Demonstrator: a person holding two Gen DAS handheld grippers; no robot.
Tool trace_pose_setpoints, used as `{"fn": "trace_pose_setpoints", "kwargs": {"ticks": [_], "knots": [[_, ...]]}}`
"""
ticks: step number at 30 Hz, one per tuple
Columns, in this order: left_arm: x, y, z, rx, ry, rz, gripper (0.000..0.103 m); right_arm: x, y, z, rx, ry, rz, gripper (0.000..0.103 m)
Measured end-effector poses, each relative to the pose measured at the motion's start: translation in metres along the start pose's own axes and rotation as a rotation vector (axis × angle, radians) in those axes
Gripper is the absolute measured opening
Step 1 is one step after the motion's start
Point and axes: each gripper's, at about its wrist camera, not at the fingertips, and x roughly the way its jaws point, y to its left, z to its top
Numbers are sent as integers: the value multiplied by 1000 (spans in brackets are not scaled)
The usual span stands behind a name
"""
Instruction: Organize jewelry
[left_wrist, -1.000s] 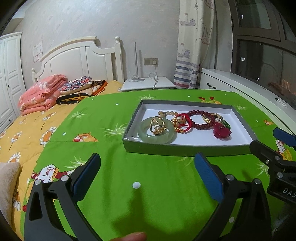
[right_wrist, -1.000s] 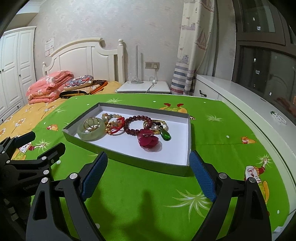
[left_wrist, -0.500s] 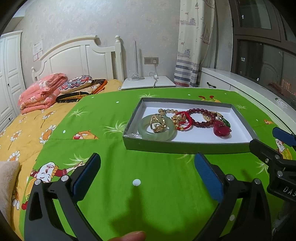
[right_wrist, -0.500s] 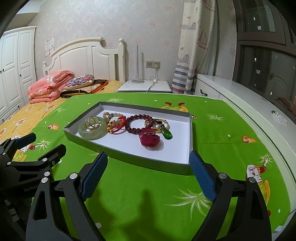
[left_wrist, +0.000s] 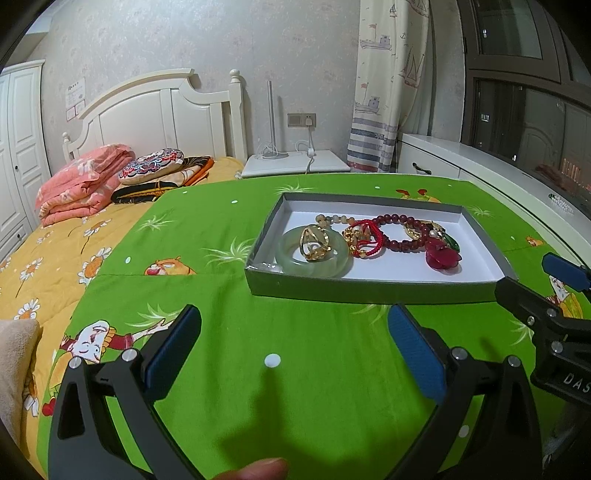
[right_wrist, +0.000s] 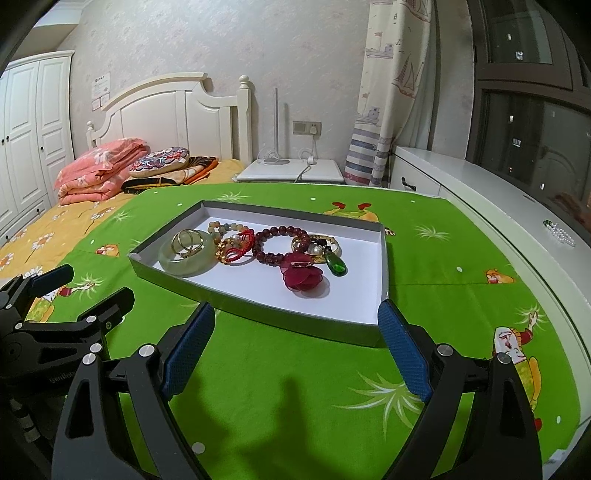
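A shallow grey box (left_wrist: 369, 290) (right_wrist: 258, 312) with a white floor lies on the green cloth. Inside it sit a pale green jade bangle (left_wrist: 312, 262) (right_wrist: 173, 264) with gold rings (left_wrist: 314, 242) on it, a red cord bracelet (left_wrist: 369, 240) (right_wrist: 236, 253), a dark red bead bracelet (left_wrist: 400, 238) (right_wrist: 280, 243), a red flower brooch (left_wrist: 441, 258) (right_wrist: 303, 278) and a green drop pendant (right_wrist: 335, 266). My left gripper (left_wrist: 293, 326) and my right gripper (right_wrist: 295, 321) are both open and empty, held short of the box's near wall.
The green cartoon cloth (left_wrist: 295, 369) covers the table. A bed with a yellow quilt (left_wrist: 48, 254), pink folded blanket (left_wrist: 81, 181) and pillows lies left. A white nightstand (left_wrist: 295, 164) stands behind, and a white counter (right_wrist: 517, 206) with a string of pearls (right_wrist: 559, 232) runs along the right.
Both cameras have drawn back and risen slightly, so the box sits a little farther away. Both grippers stay open and the jewelry has not moved.
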Motion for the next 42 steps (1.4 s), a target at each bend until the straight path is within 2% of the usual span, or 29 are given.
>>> {"fn": "trace_pose_setpoints", "kwargs": {"ticks": [37, 39, 40, 42], "knots": [[-4, -2, 4, -9, -31, 7, 98, -2, 3, 0, -2, -4, 7, 84], [-7, -2, 1, -22, -58, 39, 98, -2, 1, 0, 0, -3, 7, 84], [-9, -1, 1, -35, -82, 84, 98, -2, 0, 0, 1, -3, 7, 84], [-7, 2, 2, -35, -70, 70, 98, -1, -1, 0, 4, -1, 7, 84]]}}
